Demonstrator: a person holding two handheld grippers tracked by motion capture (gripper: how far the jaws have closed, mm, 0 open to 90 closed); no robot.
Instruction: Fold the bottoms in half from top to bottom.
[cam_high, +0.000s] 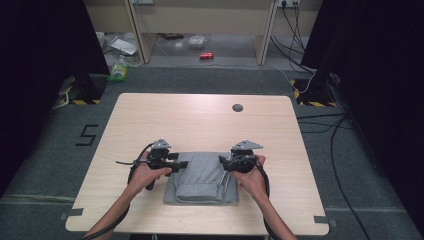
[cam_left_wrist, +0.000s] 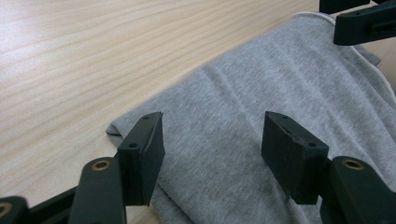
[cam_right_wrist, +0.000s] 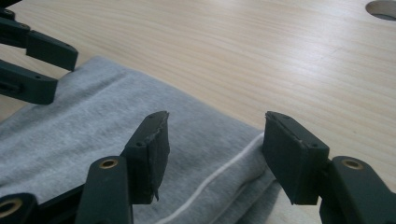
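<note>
One folded grey garment (cam_high: 202, 178), white-edged, flat

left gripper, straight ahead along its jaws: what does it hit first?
Likely the grey cloth: the left gripper is open and angled down over it. The right gripper sits farther along that line, but depth is unclear.

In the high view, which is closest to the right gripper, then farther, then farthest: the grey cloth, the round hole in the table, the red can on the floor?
1. Grey cloth, right beside the right gripper.
2. Round hole, toward the table's far edge.
3. Red can, on the floor beyond the table.
</note>
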